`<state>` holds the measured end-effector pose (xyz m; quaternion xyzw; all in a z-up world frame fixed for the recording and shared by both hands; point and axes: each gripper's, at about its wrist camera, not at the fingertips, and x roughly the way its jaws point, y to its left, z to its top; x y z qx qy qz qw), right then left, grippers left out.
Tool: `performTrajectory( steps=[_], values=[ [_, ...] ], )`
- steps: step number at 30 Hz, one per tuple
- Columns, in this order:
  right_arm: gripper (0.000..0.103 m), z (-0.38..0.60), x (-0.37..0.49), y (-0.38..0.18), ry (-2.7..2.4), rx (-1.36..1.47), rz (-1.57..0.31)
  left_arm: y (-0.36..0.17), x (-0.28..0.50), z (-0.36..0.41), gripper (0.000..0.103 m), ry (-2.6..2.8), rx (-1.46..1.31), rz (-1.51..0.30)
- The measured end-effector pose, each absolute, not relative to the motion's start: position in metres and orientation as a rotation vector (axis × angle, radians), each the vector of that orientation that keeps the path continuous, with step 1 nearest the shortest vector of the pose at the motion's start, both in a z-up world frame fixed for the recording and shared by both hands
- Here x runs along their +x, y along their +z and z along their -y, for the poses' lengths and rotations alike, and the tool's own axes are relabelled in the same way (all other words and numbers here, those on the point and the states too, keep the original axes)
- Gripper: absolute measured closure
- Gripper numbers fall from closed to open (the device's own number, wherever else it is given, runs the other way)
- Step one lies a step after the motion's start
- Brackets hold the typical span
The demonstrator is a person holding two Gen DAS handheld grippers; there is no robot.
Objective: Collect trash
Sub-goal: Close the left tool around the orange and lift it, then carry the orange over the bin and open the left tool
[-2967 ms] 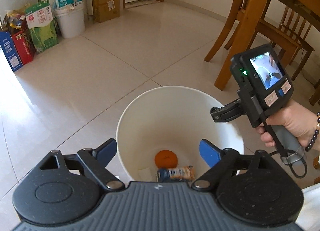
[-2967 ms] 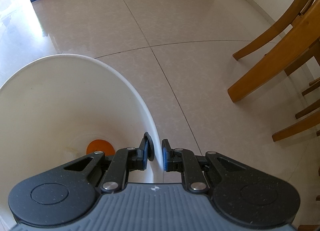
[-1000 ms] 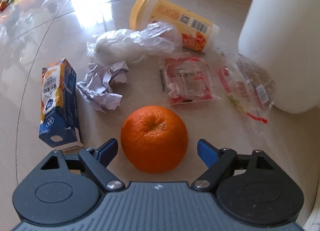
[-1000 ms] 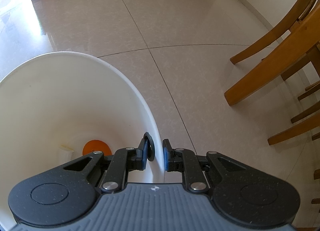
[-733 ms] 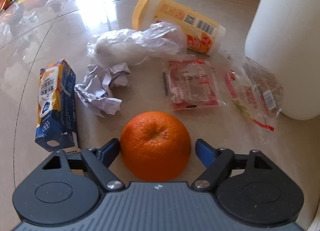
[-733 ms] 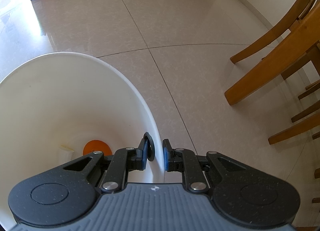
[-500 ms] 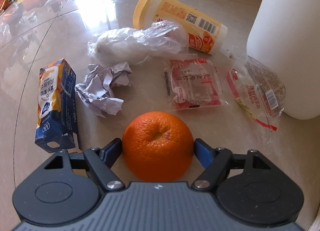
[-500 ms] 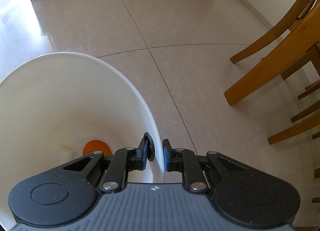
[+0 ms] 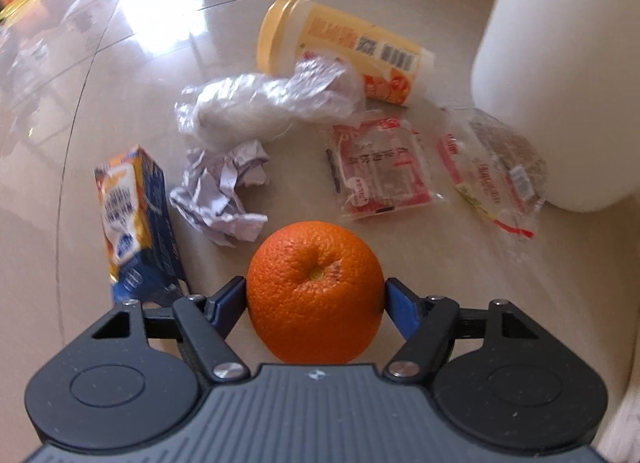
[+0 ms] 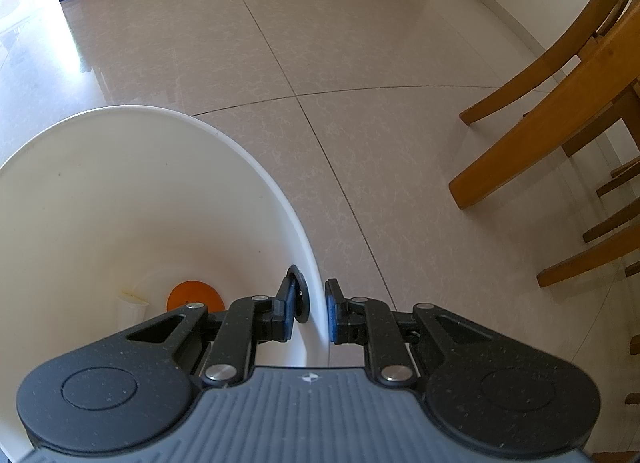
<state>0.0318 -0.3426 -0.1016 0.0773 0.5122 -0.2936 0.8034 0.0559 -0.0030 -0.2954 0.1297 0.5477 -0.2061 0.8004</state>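
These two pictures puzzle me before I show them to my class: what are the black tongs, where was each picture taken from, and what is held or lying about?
A person holds hand-held tongs in each hand, each carrying a camera that looks along its fingers. The left view shows the left tongs closed on an orange above a tiled floor. On it lie a juice carton, crumpled paper, a plastic bag, a yellow cup and two wrappers. The right view shows the right tongs clamped on the rim of a white bin.

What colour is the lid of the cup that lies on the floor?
The lid of the cup is yellow; the left wrist view shows it best.
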Motion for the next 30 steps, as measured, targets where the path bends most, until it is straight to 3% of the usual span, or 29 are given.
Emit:
performTrajectory(
  steps=[7, 21, 30],
  values=[
    [0.084, 0.344, 0.032, -0.101, -0.63, 0.172, -1.099, -0.23, 0.064, 0.01, 0.029, -0.588, 0.356, -1.18],
    [0.084, 0.343, 0.033, -0.101, -0.633, 0.171, -1.101, -0.031, 0.086, 0.075, 0.029, -0.904, 0.444, -0.988],
    [0.084, 0.344, 0.032, -0.1, -0.629, 0.172, -1.101, -0.006, 0.088, 0.151, 0.029, -1.01, 0.405, -0.927]
  ],
)
